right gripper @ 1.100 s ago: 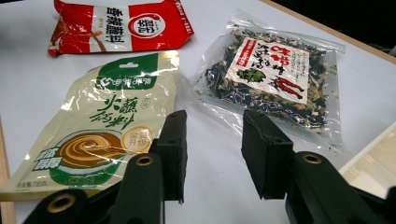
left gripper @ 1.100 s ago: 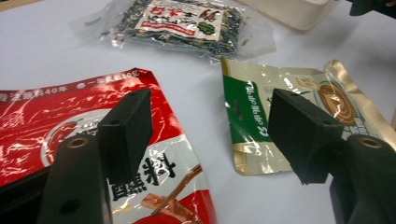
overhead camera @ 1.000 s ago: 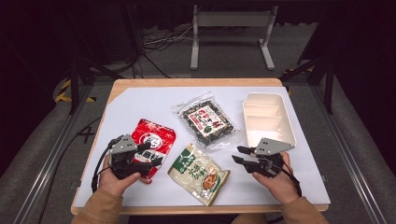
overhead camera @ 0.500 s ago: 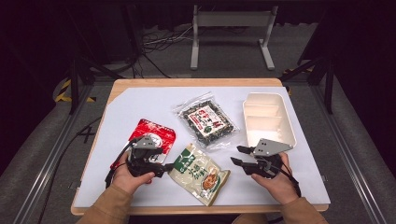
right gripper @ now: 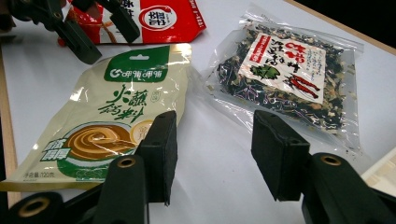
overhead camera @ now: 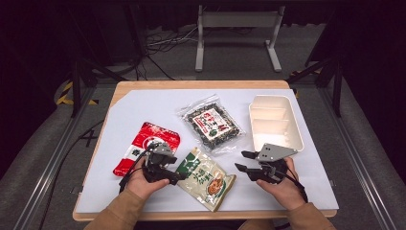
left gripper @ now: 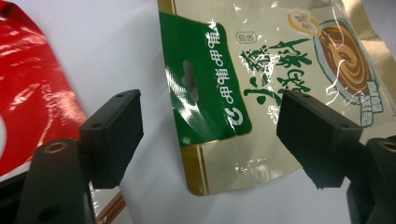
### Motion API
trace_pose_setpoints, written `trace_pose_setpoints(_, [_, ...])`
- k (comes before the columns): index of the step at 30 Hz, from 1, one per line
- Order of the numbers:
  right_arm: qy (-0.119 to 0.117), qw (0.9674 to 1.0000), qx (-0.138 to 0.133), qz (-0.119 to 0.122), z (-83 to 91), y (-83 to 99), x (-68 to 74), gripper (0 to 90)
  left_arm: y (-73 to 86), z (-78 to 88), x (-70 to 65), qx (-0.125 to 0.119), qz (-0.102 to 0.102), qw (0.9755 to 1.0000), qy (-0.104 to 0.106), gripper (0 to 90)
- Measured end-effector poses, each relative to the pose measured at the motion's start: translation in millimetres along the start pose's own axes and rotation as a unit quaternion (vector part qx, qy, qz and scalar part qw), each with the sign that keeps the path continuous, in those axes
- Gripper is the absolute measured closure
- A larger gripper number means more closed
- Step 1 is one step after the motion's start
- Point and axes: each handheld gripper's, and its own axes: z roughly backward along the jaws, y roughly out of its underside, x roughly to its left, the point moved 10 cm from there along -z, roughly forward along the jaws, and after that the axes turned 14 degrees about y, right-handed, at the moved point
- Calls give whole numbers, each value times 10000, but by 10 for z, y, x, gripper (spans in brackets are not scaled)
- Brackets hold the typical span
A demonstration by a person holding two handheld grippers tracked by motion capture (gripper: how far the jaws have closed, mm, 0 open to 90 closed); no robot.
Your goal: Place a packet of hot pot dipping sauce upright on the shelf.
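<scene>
My left gripper hangs over the green top edge of the beige sauce pouch, fingers spread, gripping nothing. The pouch lies flat on the counter. My right gripper, just opening wider, is empty beside it.

Beside the cream tray, a clear bag held dark flecked bits under a white label with red print, while farther from the tray lay a beige packet with a green header and brown swirl, then a red packet with white markings.
</scene>
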Motion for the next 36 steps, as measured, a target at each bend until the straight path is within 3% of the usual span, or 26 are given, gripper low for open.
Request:
trace_pose_setpoints(3, [1,10000,-21,7,1,-4,-2,499,35,-78,-4,105,96,9999,72,230])
trace_pose_setpoints(8, [-55,10000,-16,-14,-5,-2,9,480,47,-122,-18,183,67,9997,148,228])
trace_pose_setpoints(9, [-214,9997,-31,-63,-1,-8,40,473,32,-136,-48,87,141,9993,348,239])
trace_pose_setpoints(11, [-320,9994,-54,-103,3,-16,59,472,32,-139,-54,71,152,9991,396,239])
trace_pose_setpoints(19, [-419,9991,-32,-107,-4,-12,83,463,32,-110,-72,60,7,9996,271,320])
trace_pose_setpoints(25, [-495,9986,-76,-172,7,-31,95,463,65,-104,-40,191,-29,9998,-40,496])
trace_pose_setpoints(28, [-524,9984,-74,-176,7,-30,98,462,56,-107,-43,210,-147,9995,-201,560])
trace_pose_setpoints(35, [-545,9984,-64,-151,2,-28,110,462,2,-89,-158,145,-397,9989,-186,770])
trace_pose_setpoints(36, [-545,9984,-65,-150,2,-29,110,462,1,-97,-181,136,-419,9990,-106,808])
